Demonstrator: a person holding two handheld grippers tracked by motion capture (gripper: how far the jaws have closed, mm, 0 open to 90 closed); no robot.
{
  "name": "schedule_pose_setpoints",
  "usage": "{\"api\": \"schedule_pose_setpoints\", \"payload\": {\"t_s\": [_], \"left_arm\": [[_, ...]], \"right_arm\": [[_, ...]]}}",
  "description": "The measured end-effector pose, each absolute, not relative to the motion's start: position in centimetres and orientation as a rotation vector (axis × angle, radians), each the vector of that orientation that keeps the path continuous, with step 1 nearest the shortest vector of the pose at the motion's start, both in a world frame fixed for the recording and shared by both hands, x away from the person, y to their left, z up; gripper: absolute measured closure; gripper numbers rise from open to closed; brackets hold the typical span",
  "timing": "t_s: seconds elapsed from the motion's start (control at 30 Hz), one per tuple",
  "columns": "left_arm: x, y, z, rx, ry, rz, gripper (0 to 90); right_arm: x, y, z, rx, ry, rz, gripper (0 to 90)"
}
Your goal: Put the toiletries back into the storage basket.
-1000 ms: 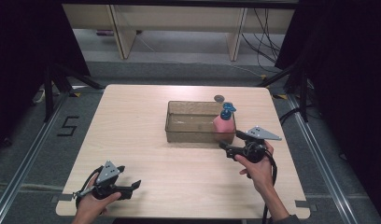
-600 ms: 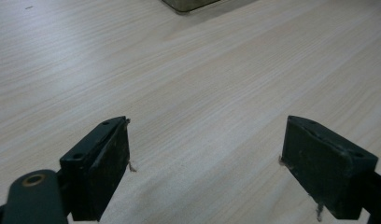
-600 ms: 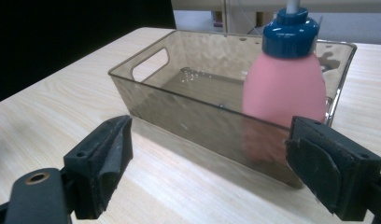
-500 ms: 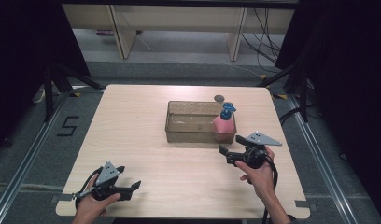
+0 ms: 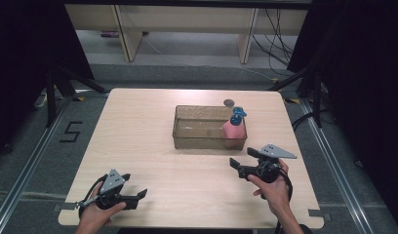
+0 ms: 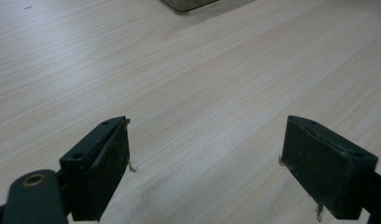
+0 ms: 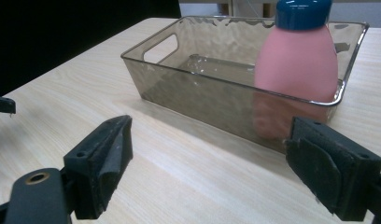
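Note:
A smoky clear plastic tray (image 5: 187,130) stands in the middle of the wooden table. A pink bottle (image 5: 233,129) with a blue cap stands upright in the tray's right end. My right gripper (image 5: 242,159) is open on the table just in front of that end, jaws pointing left, nothing between them. In the right gripper view the bottle (image 7: 298,63) and the tray (image 7: 198,74) sit a short way beyond the open right gripper (image 7: 212,125). My left gripper (image 5: 134,185) is open near the table's front left corner. Below the left gripper (image 6: 208,126) lies bare wood.
A small dark round object (image 5: 229,102) lies on the table just behind the tray. A corner of the tray (image 6: 186,3) shows far ahead in the left gripper view. The table's right edge (image 5: 304,161) is close to the right hand. The left gripper's jaw (image 7: 2,103) shows far left.
My right gripper has drawn back from the tray toward the table's front edge, staying open. The left gripper has not moved.

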State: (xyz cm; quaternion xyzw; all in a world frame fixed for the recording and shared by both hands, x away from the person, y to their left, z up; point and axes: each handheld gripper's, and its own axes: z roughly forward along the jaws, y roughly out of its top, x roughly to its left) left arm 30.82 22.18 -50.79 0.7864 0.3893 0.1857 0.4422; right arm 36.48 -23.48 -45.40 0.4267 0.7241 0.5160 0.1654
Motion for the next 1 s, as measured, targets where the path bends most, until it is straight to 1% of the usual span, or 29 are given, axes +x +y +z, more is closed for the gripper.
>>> {"api": "schedule_pose_setpoints", "payload": {"t_s": [0.17, 0.2, 0.23, 0.27, 0.4, 0.43, 0.5, 0.67, 0.7, 0.73, 1.0], "left_arm": [[30.8, 22.2, -50.8, 1.948, 0.981, 0.458, 14.8], [30.8, 22.2, -50.8, 1.946, 0.975, 0.458, 14.8], [30.8, 22.2, -50.8, 1.949, 0.980, 0.460, 14.8], [30.8, 22.2, -50.8, 1.954, 0.978, 0.461, 14.8], [30.8, 22.2, -50.7, 1.954, 0.976, 0.463, 14.8], [30.8, 22.2, -50.7, 1.953, 0.976, 0.462, 14.8], [30.8, 22.2, -50.7, 1.953, 0.976, 0.462, 14.8], [30.8, 22.2, -50.8, 1.956, 0.970, 0.461, 14.8], [30.8, 22.2, -50.8, 1.953, 0.977, 0.458, 14.8], [30.8, 22.2, -50.8, 1.953, 0.977, 0.458, 14.8], [30.8, 22.1, -50.8, 1.949, 0.979, 0.455, 14.8]], "right_arm": [[36.1, -23.7, -45.6, 1.205, 2.078, 1.458, 15.7], [35.8, -23.6, -45.6, 1.249, 2.084, 1.473, 15.7], [36.0, -23.8, -45.8, 1.184, 2.085, 1.465, 15.7], [35.7, -23.7, -45.8, 1.243, 2.090, 1.470, 15.7], [35.6, -23.9, -46.1, 1.194, 2.092, 1.450, 15.7], [35.3, -23.7, -46.1, 1.245, 2.102, 1.480, 15.7], [35.3, -24.0, -46.1, 1.190, 2.111, 1.445, 15.7], [34.8, -23.9, -46.5, 1.218, 2.125, 1.471, 15.6], [34.8, -24.1, -46.5, 1.172, 2.122, 1.447, 15.6], [34.5, -23.9, -46.6, 1.225, 2.136, 1.485, 15.6], [34.0, -24.1, -47.0, 1.165, 2.156, 1.463, 15.6]]}}
